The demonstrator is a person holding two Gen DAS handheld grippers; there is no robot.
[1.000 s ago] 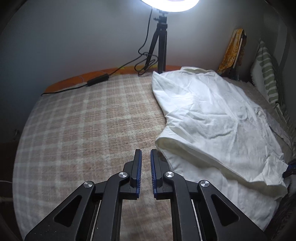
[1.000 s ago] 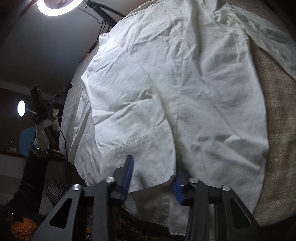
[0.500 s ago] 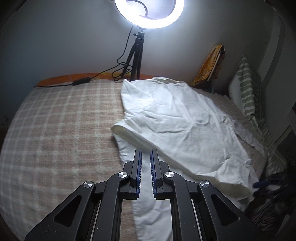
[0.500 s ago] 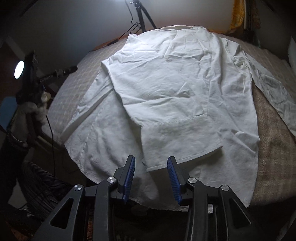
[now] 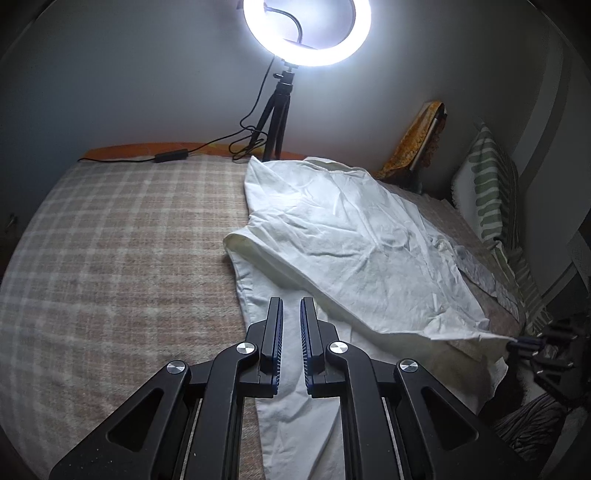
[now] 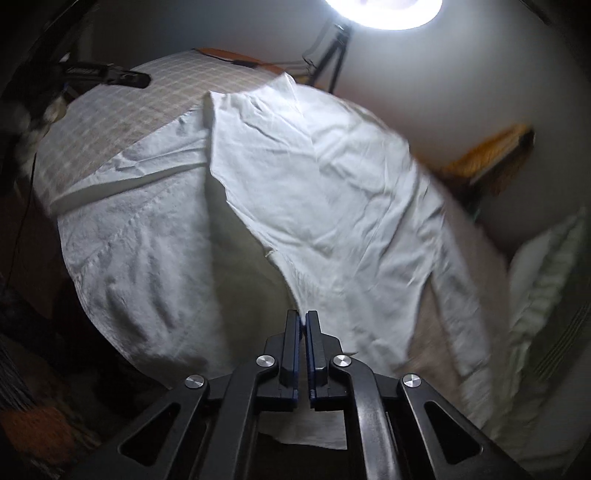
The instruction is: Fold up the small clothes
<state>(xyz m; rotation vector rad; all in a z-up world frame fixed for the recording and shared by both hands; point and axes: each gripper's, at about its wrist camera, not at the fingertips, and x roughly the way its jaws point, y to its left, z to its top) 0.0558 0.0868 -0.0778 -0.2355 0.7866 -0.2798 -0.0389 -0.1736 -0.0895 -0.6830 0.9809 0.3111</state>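
A white shirt (image 5: 351, 236) lies spread on the checked blanket (image 5: 129, 240) of a bed, one side folded over the body. My right gripper (image 6: 304, 317) is shut on the corner of that folded flap and lifts it clear of the layer beneath, so the shirt (image 6: 332, 177) pulls taut to the jaws. In the left wrist view the same gripper (image 5: 519, 341) holds that corner at the right edge. My left gripper (image 5: 291, 306) hovers over the shirt's near left edge, jaws almost together, nothing between them. It also shows in the right wrist view as the left gripper (image 6: 144, 79), far left.
A ring light (image 5: 306, 33) on a tripod (image 5: 277, 122) stands at the bed's far edge, its cable (image 5: 170, 157) trailing left. A yellow cloth-covered thing (image 5: 417, 140) leans on the wall. A green-striped pillow (image 5: 491, 192) lies at the right. The blanket's left half is bare.
My right gripper closed on the folded flap's corner and raised it, rolling as it went. My left gripper drifted right, from over the blanket to over the shirt's edge, still shut.
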